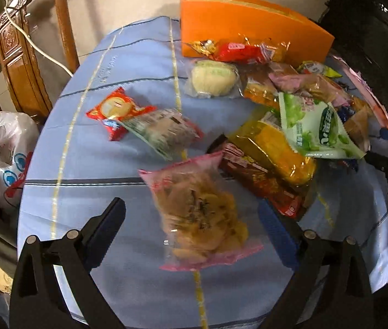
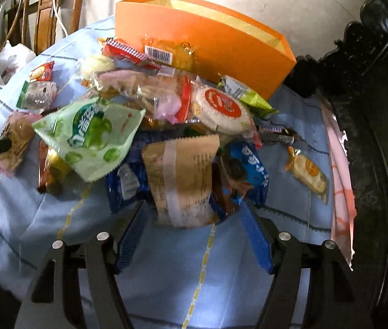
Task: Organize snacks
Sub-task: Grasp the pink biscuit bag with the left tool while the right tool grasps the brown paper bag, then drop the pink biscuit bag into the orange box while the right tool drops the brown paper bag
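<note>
Many snack packets lie in a pile on a blue tablecloth [image 1: 84,170] in front of an open orange box [image 1: 248,27], which also shows in the right wrist view [image 2: 207,41]. My left gripper [image 1: 191,213] is open, its jaws on either side of a pink-edged packet of golden crisps [image 1: 199,213] lying on the cloth. My right gripper [image 2: 191,216] is open around the near end of a tan paper-wrapped packet [image 2: 183,178] that lies on blue packets [image 2: 251,170]. A green-and-white packet [image 2: 89,134] lies left of it, also in the left wrist view [image 1: 311,126].
A red round-cracker packet [image 1: 117,112] and a clear green-edged packet [image 1: 163,131] lie apart to the left. A wooden chair [image 1: 16,54] and a white plastic bag [image 1: 5,153] stand beyond the table's left edge. Dark carved furniture [image 2: 371,109] is at the right. A small yellow packet [image 2: 309,172] lies alone.
</note>
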